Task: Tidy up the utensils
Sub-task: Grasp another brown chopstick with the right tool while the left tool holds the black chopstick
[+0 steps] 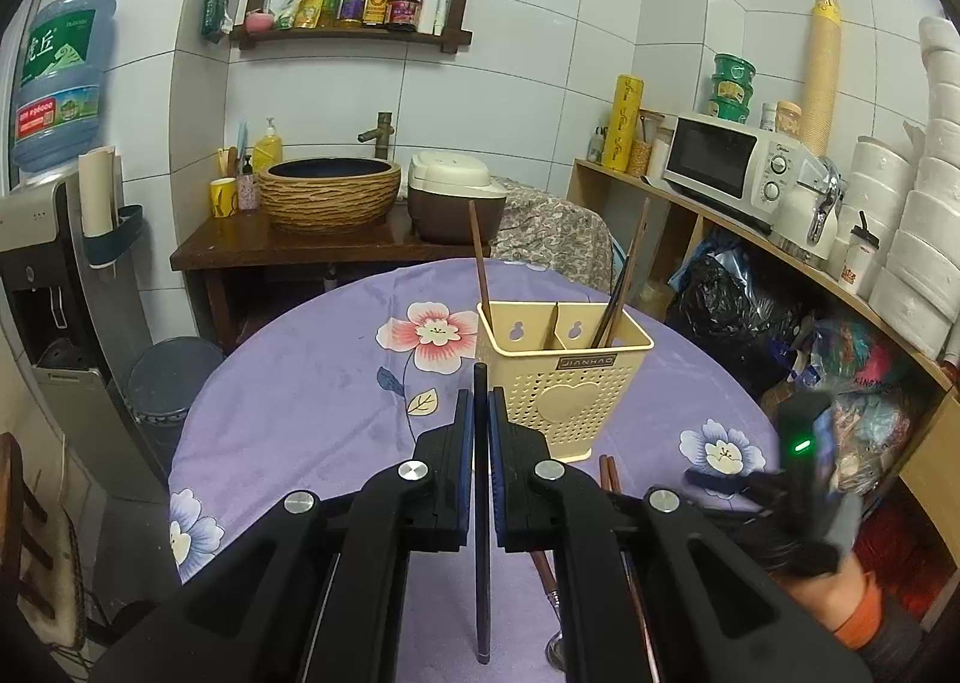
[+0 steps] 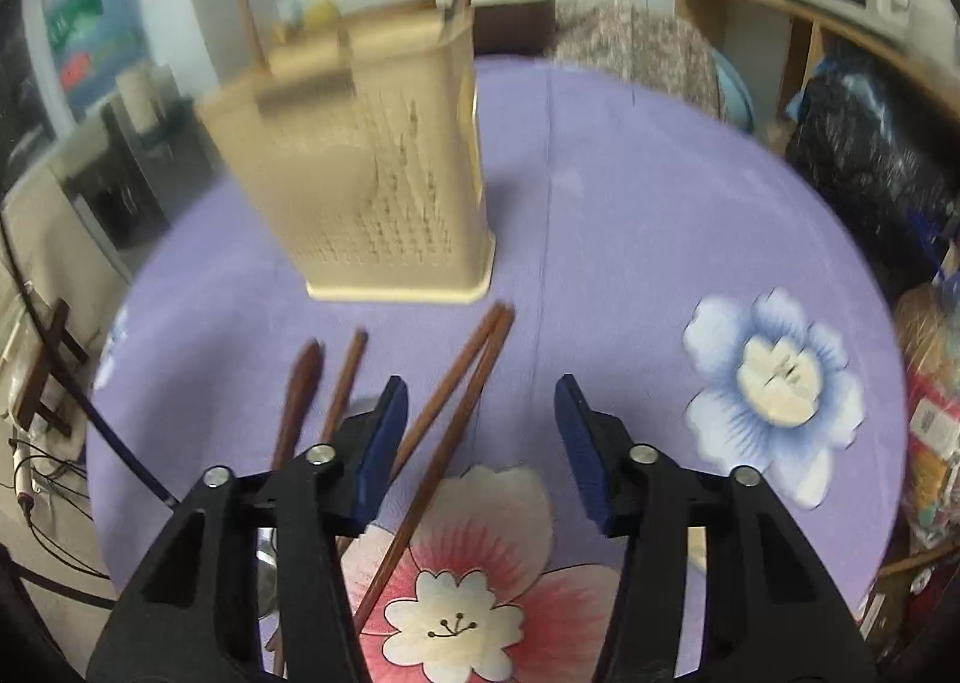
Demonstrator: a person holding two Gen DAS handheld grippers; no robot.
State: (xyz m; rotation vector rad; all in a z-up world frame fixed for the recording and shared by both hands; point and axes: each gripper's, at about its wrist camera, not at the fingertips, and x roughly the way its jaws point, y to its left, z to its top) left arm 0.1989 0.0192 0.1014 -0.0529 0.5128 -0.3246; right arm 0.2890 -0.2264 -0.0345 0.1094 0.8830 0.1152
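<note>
Two grips: left hand-held gripper [image 1: 480, 413] clamps dark slim chopstick [image 1: 481, 533]; right hand-held gripper [image 2: 480, 413] open, empty.
Aim: tilt it upright, drop into cream perforated plastic holder [image 1: 564, 383], mid-bench.

The cream utensil holder [image 2: 360, 167] is motion-blurred in the right wrist view, its perforations smeared. Beside it, the brown chopsticks [image 2: 444, 443] (a crossed pair) run under the gripper arms, lower ends hidden; the spoon [image 2: 297, 401] likewise.
</note>
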